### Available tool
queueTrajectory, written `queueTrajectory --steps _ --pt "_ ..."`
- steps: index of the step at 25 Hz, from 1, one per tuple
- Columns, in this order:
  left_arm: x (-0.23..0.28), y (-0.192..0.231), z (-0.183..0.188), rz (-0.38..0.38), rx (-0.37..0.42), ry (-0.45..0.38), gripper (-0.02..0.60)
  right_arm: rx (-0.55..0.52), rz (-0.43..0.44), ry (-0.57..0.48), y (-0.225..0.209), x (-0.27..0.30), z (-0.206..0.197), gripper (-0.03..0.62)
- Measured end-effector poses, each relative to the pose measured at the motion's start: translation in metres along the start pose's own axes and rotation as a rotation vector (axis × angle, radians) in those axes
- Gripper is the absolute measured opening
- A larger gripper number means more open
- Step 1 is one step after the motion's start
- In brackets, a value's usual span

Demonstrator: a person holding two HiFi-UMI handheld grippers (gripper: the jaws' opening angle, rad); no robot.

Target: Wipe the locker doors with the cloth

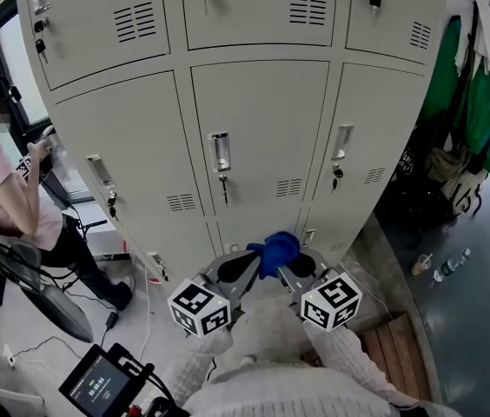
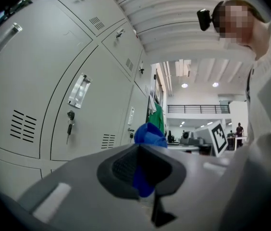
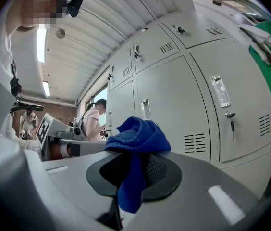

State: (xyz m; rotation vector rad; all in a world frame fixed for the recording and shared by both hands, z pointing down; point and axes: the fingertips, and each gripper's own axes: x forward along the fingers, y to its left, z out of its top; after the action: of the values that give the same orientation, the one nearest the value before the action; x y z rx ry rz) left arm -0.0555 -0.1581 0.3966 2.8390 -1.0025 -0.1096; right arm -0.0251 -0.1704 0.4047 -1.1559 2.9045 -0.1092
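Note:
A blue cloth point(image 1: 274, 250) hangs bunched between my two grippers, low in front of the grey locker doors point(image 1: 258, 137). My left gripper point(image 1: 252, 266) pinches one side of it. In the left gripper view the cloth point(image 2: 148, 134) sits squeezed in the shut gripper point(image 2: 143, 173). My right gripper point(image 1: 297, 264) holds the other side. In the right gripper view the cloth point(image 3: 138, 134) drapes over the shut gripper point(image 3: 133, 177), with one end hanging down. Both grippers are a little short of the lower row of doors, and the cloth touches no door.
Keys hang in the door locks point(image 1: 224, 186). A person point(image 1: 10, 189) sits at the left by the lockers. A tablet point(image 1: 102, 385) and cables lie on the floor at lower left. Green jackets point(image 1: 480, 94) hang at the right, with bottles point(image 1: 449, 266) and a wooden pallet point(image 1: 393, 346) below.

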Motion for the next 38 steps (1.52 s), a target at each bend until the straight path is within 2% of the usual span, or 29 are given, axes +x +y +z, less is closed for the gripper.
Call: queueTrajectory --steps 5,8,15,21,26,31,34,38 --pt "0.007 0.027 0.015 0.098 -0.004 -0.046 0.006 -0.033 0.050 -0.001 -0.006 0.019 0.013 0.052" --pt "0.011 0.034 0.029 0.130 0.003 -0.059 0.006 -0.050 0.075 -0.005 -0.008 0.027 0.023 0.052" --pt "0.017 0.057 0.072 0.185 0.111 -0.065 0.006 -0.118 0.102 -0.049 -0.011 0.059 0.065 0.052" --pt "0.011 0.079 0.137 0.195 0.180 -0.155 0.006 -0.128 0.141 -0.153 -0.008 0.094 0.125 0.051" --pt "0.011 0.095 0.207 0.221 0.324 -0.222 0.006 -0.238 0.119 -0.249 -0.007 0.122 0.192 0.049" --pt "0.013 0.110 0.272 0.244 0.400 -0.308 0.006 -0.361 0.092 -0.304 -0.006 0.149 0.256 0.041" --pt "0.014 0.117 0.296 0.266 0.426 -0.320 0.005 -0.386 0.105 -0.316 -0.005 0.160 0.280 0.041" --pt "0.018 0.121 0.315 0.300 0.463 -0.304 0.003 -0.353 0.114 -0.315 -0.008 0.169 0.294 0.041"
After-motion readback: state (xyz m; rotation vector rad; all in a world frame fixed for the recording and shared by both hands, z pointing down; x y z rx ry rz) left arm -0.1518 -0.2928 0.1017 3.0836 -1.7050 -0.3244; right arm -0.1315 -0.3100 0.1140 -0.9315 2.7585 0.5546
